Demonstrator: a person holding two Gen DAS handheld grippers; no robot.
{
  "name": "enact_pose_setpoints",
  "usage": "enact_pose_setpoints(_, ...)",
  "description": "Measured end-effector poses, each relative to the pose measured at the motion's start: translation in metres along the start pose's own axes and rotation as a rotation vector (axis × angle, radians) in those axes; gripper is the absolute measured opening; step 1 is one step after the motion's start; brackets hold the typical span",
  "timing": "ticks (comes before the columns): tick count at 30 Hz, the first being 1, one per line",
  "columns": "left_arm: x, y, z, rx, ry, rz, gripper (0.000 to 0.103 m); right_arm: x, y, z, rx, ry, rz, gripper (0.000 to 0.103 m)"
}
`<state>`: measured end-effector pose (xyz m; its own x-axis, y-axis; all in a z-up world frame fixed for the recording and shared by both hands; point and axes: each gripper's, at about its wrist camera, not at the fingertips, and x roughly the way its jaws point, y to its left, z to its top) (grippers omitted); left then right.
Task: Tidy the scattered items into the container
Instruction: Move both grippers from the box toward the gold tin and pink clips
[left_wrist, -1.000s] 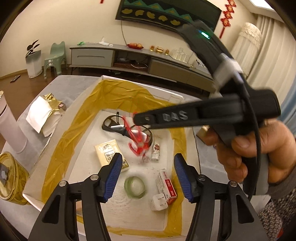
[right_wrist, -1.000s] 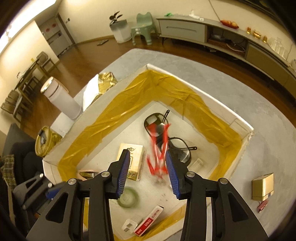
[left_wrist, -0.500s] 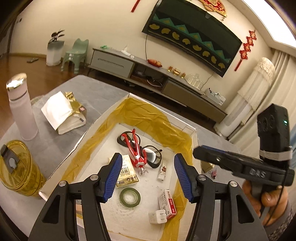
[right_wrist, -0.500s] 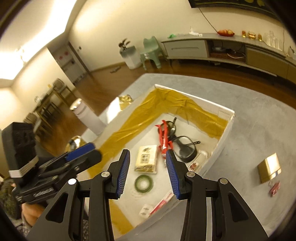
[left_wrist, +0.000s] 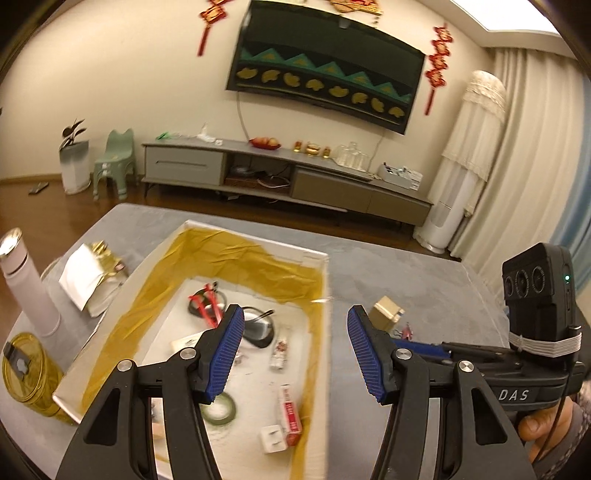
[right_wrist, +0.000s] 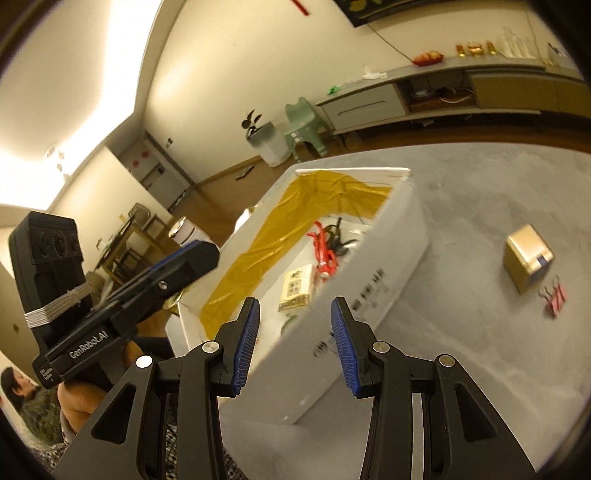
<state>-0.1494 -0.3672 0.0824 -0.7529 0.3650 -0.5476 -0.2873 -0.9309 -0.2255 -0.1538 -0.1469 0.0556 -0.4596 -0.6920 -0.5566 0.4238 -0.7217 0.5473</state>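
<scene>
A white box (left_wrist: 258, 242) lined with yellow tape (right_wrist: 388, 258) sits on the grey table. Inside lie red pliers (left_wrist: 205, 306) (right_wrist: 325, 251), black glasses (left_wrist: 258, 326), a green tape roll (left_wrist: 221, 408), a yellow packet (right_wrist: 295, 288), a red-and-white packet (left_wrist: 290, 411) and a white plug (left_wrist: 273, 439). Outside, to its right, rest a small gold box (left_wrist: 386, 314) (right_wrist: 528, 258) and a red binder clip (right_wrist: 554, 297). My left gripper (left_wrist: 295, 350) hangs open above the box's right wall. My right gripper (right_wrist: 293, 345) stands open and empty before the box's near corner.
Left of the box stand a pink-white flask (left_wrist: 26, 284), a gold round tin (left_wrist: 26, 373) and a white-gold paper bag (left_wrist: 92, 277). A TV cabinet (left_wrist: 277, 173) and a green stool (left_wrist: 112, 162) stand behind. A person (right_wrist: 14, 384) sits at far left.
The red pliers dropped from between the right fingers into the box and lie still there. Both grippers have pulled back and up; the right one has drawn out past the box's near corner.
</scene>
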Motion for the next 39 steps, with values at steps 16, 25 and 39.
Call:
enact_pose_setpoints(16,0.027,-0.099,-0.007,0.183,0.02,-0.086,0.06,-0.056,-0.056,-0.029,0.037,-0.027,-0.059,0.045)
enact_pose_setpoints(25,0.061,-0.129,-0.016,0.204,0.091,-0.102,0.06,-0.074,-0.103,-0.04,0.112,-0.033,-0.099,0.045)
enact_pose_setpoints(39,0.117,-0.162,-0.032,0.247,0.201,-0.153,0.06,-0.072,-0.168,-0.042,0.182,-0.026,-0.184,0.045)
